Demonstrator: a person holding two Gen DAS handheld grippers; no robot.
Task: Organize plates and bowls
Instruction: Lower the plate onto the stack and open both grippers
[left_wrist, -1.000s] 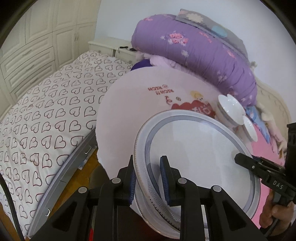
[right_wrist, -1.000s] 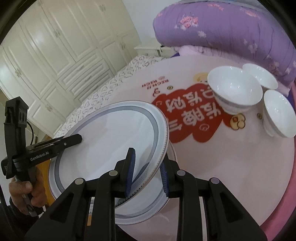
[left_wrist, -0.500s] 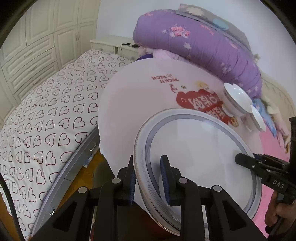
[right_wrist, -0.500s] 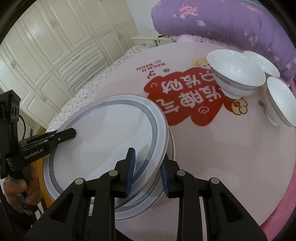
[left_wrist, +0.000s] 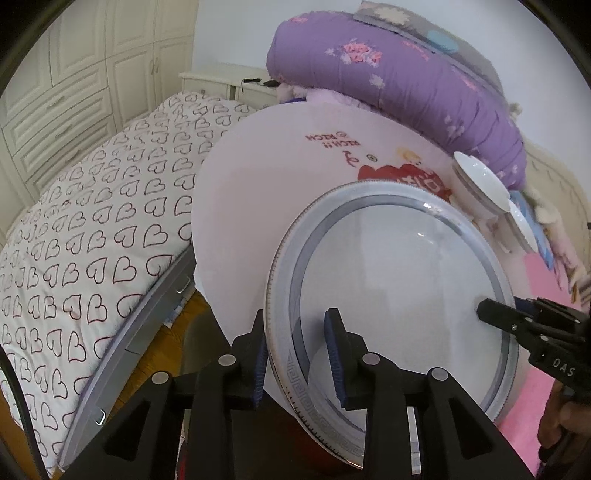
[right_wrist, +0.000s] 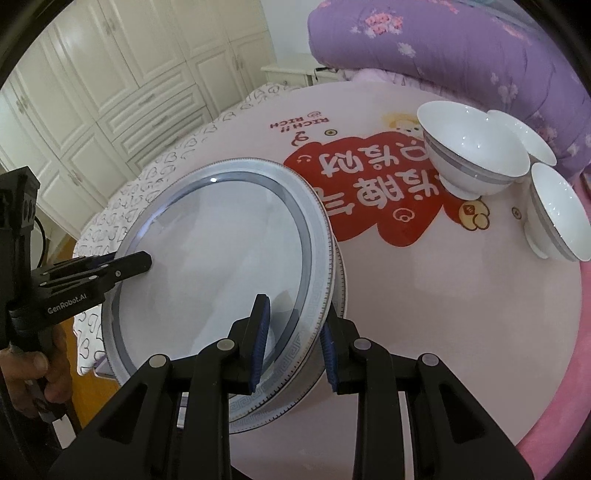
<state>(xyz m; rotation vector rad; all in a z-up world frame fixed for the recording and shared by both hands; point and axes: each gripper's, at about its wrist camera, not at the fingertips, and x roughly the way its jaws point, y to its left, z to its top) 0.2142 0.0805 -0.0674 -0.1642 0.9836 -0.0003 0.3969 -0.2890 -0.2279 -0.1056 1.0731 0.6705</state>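
Observation:
A large white plate with a grey-blue rim (left_wrist: 399, 280) (right_wrist: 221, 258) lies on another plate (right_wrist: 338, 280) on the round pink table (right_wrist: 424, 332). My left gripper (left_wrist: 297, 354) straddles the plate's near rim, its jaws slightly apart from it. My right gripper (right_wrist: 293, 343) straddles the opposite rim the same way. It also shows in the left wrist view (left_wrist: 495, 312), and the left gripper shows in the right wrist view (right_wrist: 136, 264). Three white bowls (right_wrist: 476, 155) (right_wrist: 554, 210) (right_wrist: 528, 136) stand at the table's far right.
A bed with a heart-print cover (left_wrist: 92, 221) lies left of the table. A purple quilt (left_wrist: 388, 85) is piled behind it. White wardrobes (right_wrist: 110, 74) line the wall. A strip of wood floor (left_wrist: 162, 343) shows between bed and table.
The plate held by both grippers has come down from a tilt and now lies flatter on the lower plate. Both grippers moved down with it.

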